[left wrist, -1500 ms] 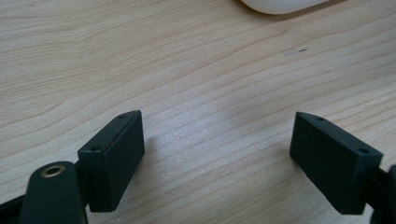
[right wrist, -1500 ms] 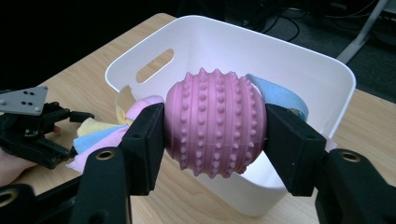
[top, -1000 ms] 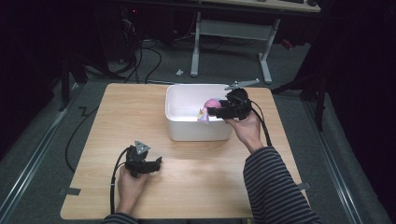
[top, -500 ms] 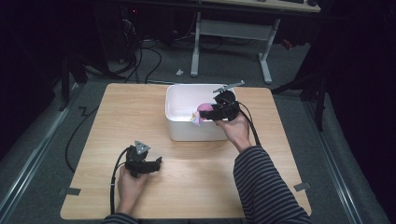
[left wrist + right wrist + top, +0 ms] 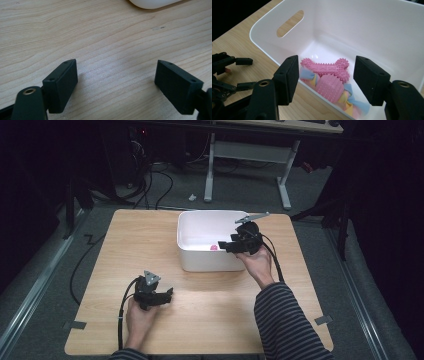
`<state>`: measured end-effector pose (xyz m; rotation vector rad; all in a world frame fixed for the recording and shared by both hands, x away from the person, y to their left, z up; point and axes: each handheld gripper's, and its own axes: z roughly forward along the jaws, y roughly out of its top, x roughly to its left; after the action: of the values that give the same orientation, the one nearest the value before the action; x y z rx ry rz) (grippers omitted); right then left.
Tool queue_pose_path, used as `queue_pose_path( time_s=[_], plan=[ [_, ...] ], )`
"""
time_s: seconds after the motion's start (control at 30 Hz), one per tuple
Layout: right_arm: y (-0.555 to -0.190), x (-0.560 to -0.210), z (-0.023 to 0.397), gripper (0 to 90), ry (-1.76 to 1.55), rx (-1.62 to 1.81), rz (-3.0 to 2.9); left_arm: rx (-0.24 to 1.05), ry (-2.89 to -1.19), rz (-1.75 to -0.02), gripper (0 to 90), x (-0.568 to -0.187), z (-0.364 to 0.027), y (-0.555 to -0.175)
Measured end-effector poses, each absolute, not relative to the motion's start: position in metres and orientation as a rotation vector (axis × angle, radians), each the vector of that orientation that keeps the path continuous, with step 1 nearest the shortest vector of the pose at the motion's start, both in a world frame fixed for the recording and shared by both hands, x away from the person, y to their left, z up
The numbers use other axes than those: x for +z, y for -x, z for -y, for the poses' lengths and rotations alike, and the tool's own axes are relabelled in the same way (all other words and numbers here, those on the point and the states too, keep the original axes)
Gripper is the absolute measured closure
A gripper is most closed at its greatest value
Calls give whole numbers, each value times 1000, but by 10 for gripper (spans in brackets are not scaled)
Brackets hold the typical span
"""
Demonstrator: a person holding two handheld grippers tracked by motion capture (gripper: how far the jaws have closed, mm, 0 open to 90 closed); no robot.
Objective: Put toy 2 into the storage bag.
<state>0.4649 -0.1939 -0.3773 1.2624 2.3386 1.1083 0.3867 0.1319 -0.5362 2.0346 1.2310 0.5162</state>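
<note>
Glossy plastic bin [image 5: 372,27], nubby rubber toy [image 5: 325,68], matt wood table [image 5: 100,37]

Your right gripper [image 5: 231,245] and left gripper [image 5: 161,297] are matte black, each with a grey triangular top plate and a trailing black cable. Jaw blocks carry recessed screw holes. Your sleeve [image 5: 287,325], lower right, is dark with thin stripes.

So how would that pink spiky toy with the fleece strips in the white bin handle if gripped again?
The pink toy looks like nubbed rubber, so the jaws would probably grip it without slipping. Its pastel fleece strips lie limp in the white bin and would likely dangle. It seems light, and its rounded ball part might roll a little if pushed.
</note>
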Motion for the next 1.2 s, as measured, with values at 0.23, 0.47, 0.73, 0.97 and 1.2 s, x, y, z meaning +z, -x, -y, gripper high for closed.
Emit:
queue_pose_path(
  time_s=[0.23,0.47,0.73,0.97,1.2],
  plan=[
    [-443,-374,221,392,-1276,1168,-2271,517,-2034,-1231,189,-536,-132,-387],
    [-419,-372,251,402,-1283,1175,-2217,516,-2035,-1231,189,-536,-132,-387],
    [-391,-370,285,411,-1295,1173,-2138,517,-2034,-1231,189,-536,-132,-387],
    [-369,-362,307,409,-1259,1149,-2082,517,-2034,-1231,189,-536,-132,-387],
    [-351,-368,328,405,-1293,1131,-2071,517,-2034,-1231,189,-536,-132,-387]
  ],
)
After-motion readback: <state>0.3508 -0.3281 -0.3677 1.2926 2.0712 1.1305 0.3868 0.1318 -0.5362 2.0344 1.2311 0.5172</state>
